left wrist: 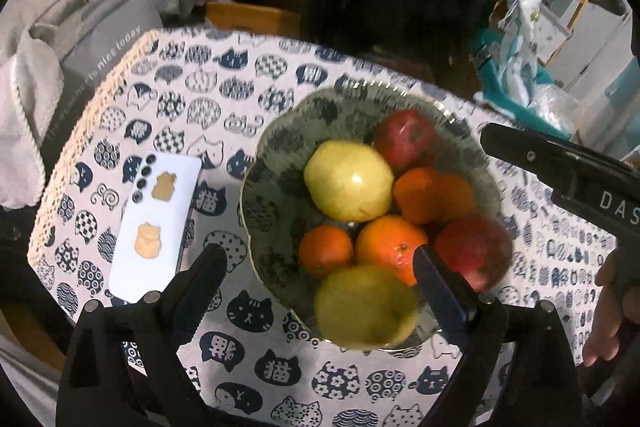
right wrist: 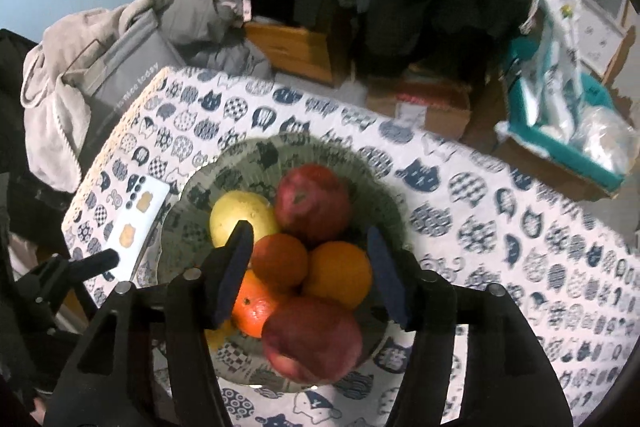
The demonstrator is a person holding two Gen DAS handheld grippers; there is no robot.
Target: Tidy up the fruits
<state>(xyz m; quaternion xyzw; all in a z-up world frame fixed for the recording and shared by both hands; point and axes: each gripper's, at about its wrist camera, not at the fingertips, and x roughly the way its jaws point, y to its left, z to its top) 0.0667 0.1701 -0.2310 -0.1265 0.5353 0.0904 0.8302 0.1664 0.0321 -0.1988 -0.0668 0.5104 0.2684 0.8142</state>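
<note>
- Fruit lies heaped in a glass bowl [left wrist: 276,163] with a scalloped rim, which stands on the table [left wrist: 248,347] under a cloth printed with cat faces
- In the bowl, seen from the left wrist: a red apple [left wrist: 406,141] at the far side, a yellow pear [left wrist: 348,181] beside it, three oranges in the middle, a second red apple [left wrist: 472,251] at the right and a blurred yellow-green pear [left wrist: 364,307] nearest the camera
- Left claw [left wrist: 320,267] hangs above the near side of the bowl with its jaws spread wide; nothing is gripped, and the blurred pear lies below the gap between the fingers
- Right claw [right wrist: 308,259] stands part open over the middle of the bowl; its pads are clear of the orange [right wrist: 280,259] and the other fruit seen between them
- White phone [left wrist: 156,223] with two cat stickers lies flat on the cloth, just left of the bowl
- Grey bag [left wrist: 100,55] with a pale blanket draped over it stands beyond the table's far left corner
</note>
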